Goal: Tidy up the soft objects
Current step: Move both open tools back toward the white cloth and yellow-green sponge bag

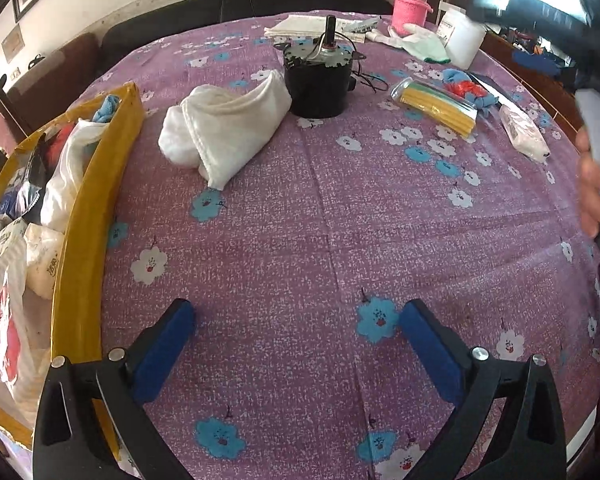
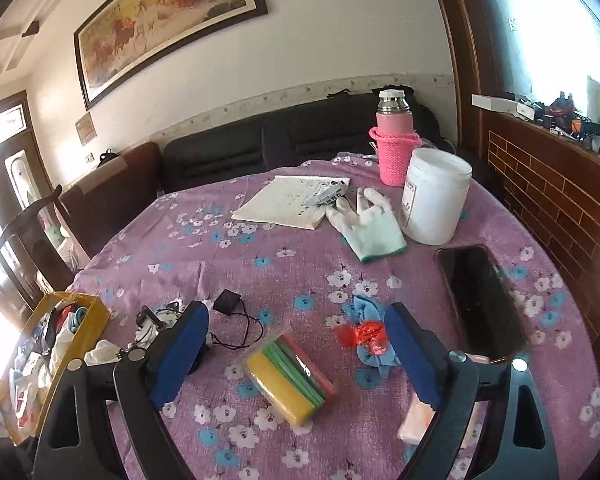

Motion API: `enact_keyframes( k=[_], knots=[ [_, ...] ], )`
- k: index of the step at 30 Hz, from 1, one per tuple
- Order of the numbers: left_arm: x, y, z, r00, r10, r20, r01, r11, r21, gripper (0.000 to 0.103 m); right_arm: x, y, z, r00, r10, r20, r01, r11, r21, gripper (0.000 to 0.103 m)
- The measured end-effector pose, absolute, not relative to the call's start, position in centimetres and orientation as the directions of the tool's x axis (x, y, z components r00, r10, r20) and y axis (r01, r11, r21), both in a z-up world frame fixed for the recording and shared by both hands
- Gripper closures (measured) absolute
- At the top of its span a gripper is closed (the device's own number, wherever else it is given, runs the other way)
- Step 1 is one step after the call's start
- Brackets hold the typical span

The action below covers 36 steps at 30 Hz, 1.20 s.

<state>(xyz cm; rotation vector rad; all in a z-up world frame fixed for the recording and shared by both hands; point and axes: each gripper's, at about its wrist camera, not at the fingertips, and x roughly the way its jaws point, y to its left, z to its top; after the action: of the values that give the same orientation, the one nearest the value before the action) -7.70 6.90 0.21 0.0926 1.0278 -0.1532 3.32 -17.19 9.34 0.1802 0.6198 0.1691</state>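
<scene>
My left gripper hangs open over bare purple tablecloth, nothing between its blue pads. To its left stands a yellow box filled with cloths and packets. A crumpled white cloth lies on the table beyond it. My right gripper is open too, above a clear pack of yellow and green sponges that its pads do not touch. A blue cloth with red plastic lies by its right finger. Farther back rests a white and green glove. A pink tissue pack is partly hidden under the right finger.
A black motor with wires stands mid-table. At the far side are a white jar, a pink-sleeved bottle, papers and a dark phone. A person's hand shows at the right edge. A dark sofa lies behind.
</scene>
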Motion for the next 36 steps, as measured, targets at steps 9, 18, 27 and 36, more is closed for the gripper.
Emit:
enact_keyframes(
  k=[9, 18, 27, 36],
  knots=[
    [-7.8, 7.0, 0.2, 0.511, -0.087, -0.855, 0.169, 0.986, 0.001, 0.0, 3.2, -17.9, 8.1, 0.799, 0.166, -0.578, -0.082, 0.982, 0.169, 0.01],
    [-7.7, 7.0, 0.2, 0.511, -0.087, -0.855, 0.169, 0.986, 0.001, 0.0, 3.5, -17.3, 7.7, 0.783, 0.166, -0.599, -0.094, 0.984, 0.149, 0.01],
    [-7.1, 6.9, 0.4, 0.473, -0.1, -0.875, 0.193, 0.981, -0.008, 0.0, 3.3, -17.3, 7.8, 0.793, 0.15, -0.591, -0.086, 0.987, 0.135, 0.009],
    [-2.4, 9.5, 6.4, 0.582, -0.125, -0.803, 0.125, 0.99, -0.063, 0.005, 3.0, -17.7, 8.3, 0.809, 0.128, -0.574, -0.071, 0.99, 0.121, 0.009]
  ],
)
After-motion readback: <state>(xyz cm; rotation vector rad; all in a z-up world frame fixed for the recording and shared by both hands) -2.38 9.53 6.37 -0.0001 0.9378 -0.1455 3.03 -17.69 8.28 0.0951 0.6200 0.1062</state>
